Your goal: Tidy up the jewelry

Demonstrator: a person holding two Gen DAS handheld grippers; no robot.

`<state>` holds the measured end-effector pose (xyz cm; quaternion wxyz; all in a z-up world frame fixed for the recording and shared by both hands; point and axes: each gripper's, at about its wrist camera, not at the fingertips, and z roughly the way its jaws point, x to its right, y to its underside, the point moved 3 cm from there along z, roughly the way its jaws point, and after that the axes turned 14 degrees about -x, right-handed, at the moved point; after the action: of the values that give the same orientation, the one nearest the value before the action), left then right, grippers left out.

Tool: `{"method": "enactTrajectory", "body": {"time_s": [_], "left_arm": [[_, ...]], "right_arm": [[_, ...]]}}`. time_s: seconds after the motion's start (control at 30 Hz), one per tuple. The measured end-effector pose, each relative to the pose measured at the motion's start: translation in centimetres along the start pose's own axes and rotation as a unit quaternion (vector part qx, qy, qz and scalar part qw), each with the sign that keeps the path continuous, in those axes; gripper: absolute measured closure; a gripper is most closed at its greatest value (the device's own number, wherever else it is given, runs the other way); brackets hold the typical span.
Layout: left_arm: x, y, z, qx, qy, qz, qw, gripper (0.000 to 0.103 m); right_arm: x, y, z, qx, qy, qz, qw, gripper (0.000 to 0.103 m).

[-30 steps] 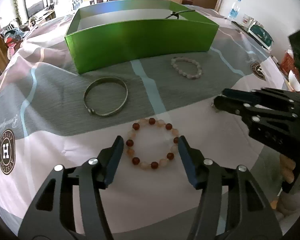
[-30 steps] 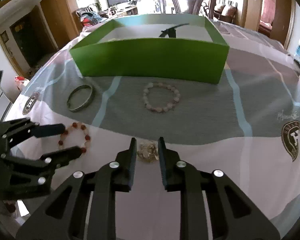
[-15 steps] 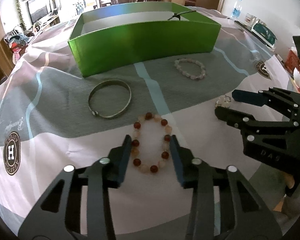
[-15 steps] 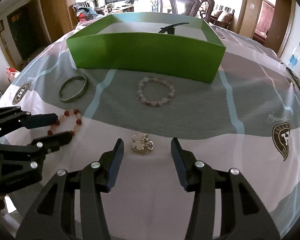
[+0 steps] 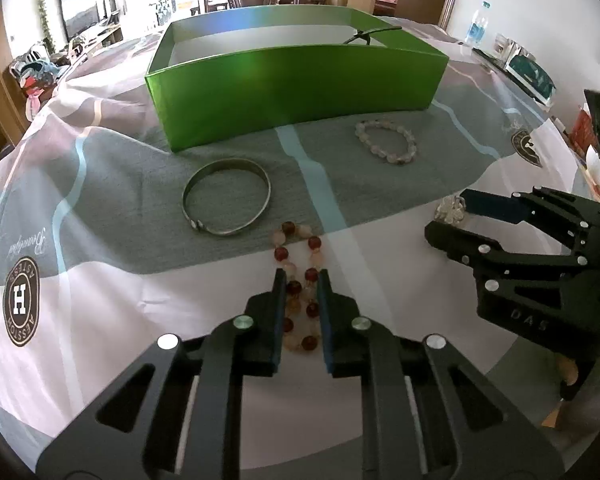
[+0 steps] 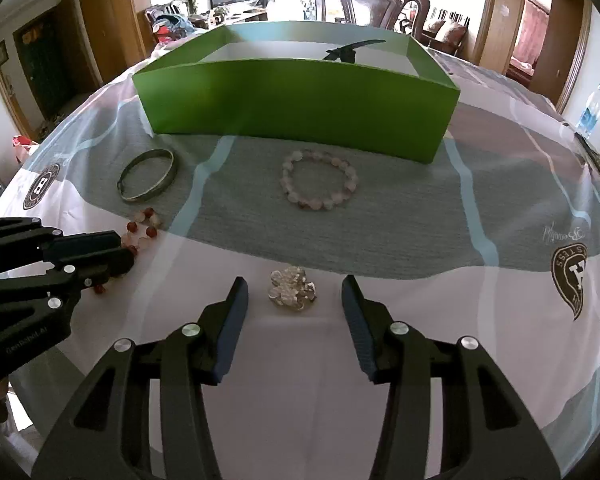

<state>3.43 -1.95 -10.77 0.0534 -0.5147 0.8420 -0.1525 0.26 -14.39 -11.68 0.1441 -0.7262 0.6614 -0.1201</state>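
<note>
My left gripper is shut on the red and cream bead bracelet, squeezed into a narrow loop on the tablecloth; it also shows in the right wrist view. My right gripper is open around a small clear crystal piece, which also shows in the left wrist view. A metal bangle and a pale pink bead bracelet lie in front of the green box. The box holds a dark object.
The table carries a grey, white and pink cloth with round logos. A wooden chair stands behind the box. A water bottle and boxes stand at the far right edge.
My left gripper has closed on the red bead bracelet, pinching it from a round ring into a narrow loop. My right gripper has opened and now straddles the crystal piece.
</note>
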Motion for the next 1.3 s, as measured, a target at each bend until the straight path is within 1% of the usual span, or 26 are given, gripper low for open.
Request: {"method": "enactTrajectory", "body": {"time_s": [0.03, 0.07, 0.13, 0.17, 0.23, 0.3, 0.43, 0.53, 0.6, 0.67, 0.7, 0.73, 0.77, 0.87, 0.93, 0.97, 1.03, 1.07, 1.1, 1.17, 1.3], "left_arm": [[0.0, 0.0, 0.0, 0.000, 0.000, -0.002, 1.0000, 0.088], [-0.1, 0.0, -0.1, 0.000, 0.000, -0.004, 1.0000, 0.088], [-0.2, 0.0, -0.3, 0.004, -0.002, -0.007, 1.0000, 0.091], [-0.4, -0.1, -0.8, 0.012, -0.001, -0.009, 0.9999, 0.102], [-0.6, -0.2, -1.4, 0.017, 0.003, -0.012, 0.9998, 0.103], [-0.8, -0.3, -1.6, 0.020, -0.001, -0.012, 0.9997, 0.103], [-0.8, -0.3, -0.8, 0.007, -0.002, -0.013, 0.9999, 0.102], [-0.7, -0.2, -0.2, 0.001, -0.012, -0.015, 0.9998, 0.097], [-0.8, -0.2, -0.2, 0.001, -0.014, -0.017, 0.9998, 0.087], [-0.9, -0.2, -0.6, 0.008, -0.012, -0.018, 0.9997, 0.081], [-0.9, -0.2, -0.9, 0.013, -0.012, -0.018, 0.9997, 0.075], [-1.0, -0.2, -1.2, 0.020, -0.015, -0.017, 0.9996, 0.071], [-1.0, -0.2, -1.4, 0.024, -0.021, -0.017, 0.9994, 0.065], [-1.2, -0.4, -1.0, 0.020, -0.043, -0.021, 0.9987, 0.064], [-1.3, -0.4, -0.2, 0.006, -0.047, -0.021, 0.9986, 0.067], [-1.2, -0.4, 0.1, 0.002, -0.045, -0.020, 0.9988, 0.073], [-1.1, -0.4, 0.1, 0.008, -0.045, -0.016, 0.9988, 0.080], [-1.0, -0.4, 0.1, 0.007, -0.043, -0.015, 0.9989, 0.092], [-1.1, -0.4, 0.1, 0.006, -0.041, -0.016, 0.9990, 0.095], [-1.1, -0.5, 0.1, 0.004, -0.042, -0.015, 0.9990, 0.095], [-1.2, -0.6, -1.1, 0.020, -0.043, -0.014, 0.9988, 0.095]], "right_arm": [[-0.1, 0.1, -0.1, 0.002, -0.004, -0.003, 1.000, 0.064], [-0.2, 0.1, -0.1, 0.004, -0.006, -0.005, 1.000, 0.080], [-0.1, 0.1, -0.3, 0.004, -0.009, -0.002, 1.000, 0.081], [0.0, 0.1, -0.4, 0.007, -0.012, 0.000, 1.000, 0.083], [0.1, 0.0, -0.7, 0.008, -0.018, 0.003, 1.000, 0.083], [0.2, 0.0, -0.8, 0.010, -0.015, 0.005, 1.000, 0.083], [0.2, 0.0, -0.5, 0.003, -0.015, 0.007, 1.000, 0.083], [-0.1, 0.0, -0.5, 0.003, -0.009, 0.004, 1.000, 0.083], [-0.1, -0.1, -0.4, 0.003, -0.007, 0.003, 1.000, 0.083], [-0.1, -0.1, -0.4, 0.002, -0.008, 0.004, 1.000, 0.083], [-0.1, -0.1, -0.4, 0.002, -0.008, 0.004, 1.000, 0.083], [-0.1, -0.1, -0.4, 0.002, -0.008, 0.004, 1.000, 0.082], [-0.1, -0.1, -0.4, 0.002, -0.008, 0.004, 1.000, 0.082], [-0.1, -0.1, -0.4, 0.003, -0.007, 0.005, 1.000, 0.082], [-0.1, 0.0, -0.4, 0.003, -0.006, 0.005, 1.000, 0.082], [-0.1, 0.0, -0.3, 0.003, -0.006, 0.005, 1.000, 0.082], [-0.2, 0.0, -0.3, 0.003, -0.004, 0.004, 1.000, 0.082], [-0.2, 0.0, -0.3, 0.003, -0.004, 0.004, 1.000, 0.082], [-0.2, 0.0, -0.3, 0.003, -0.003, 0.005, 1.000, 0.082], [-0.2, 0.0, -0.4, 0.003, -0.007, 0.010, 1.000, 0.083], [0.2, -0.2, -1.1, 0.012, -0.007, 0.015, 1.000, 0.083]]}}
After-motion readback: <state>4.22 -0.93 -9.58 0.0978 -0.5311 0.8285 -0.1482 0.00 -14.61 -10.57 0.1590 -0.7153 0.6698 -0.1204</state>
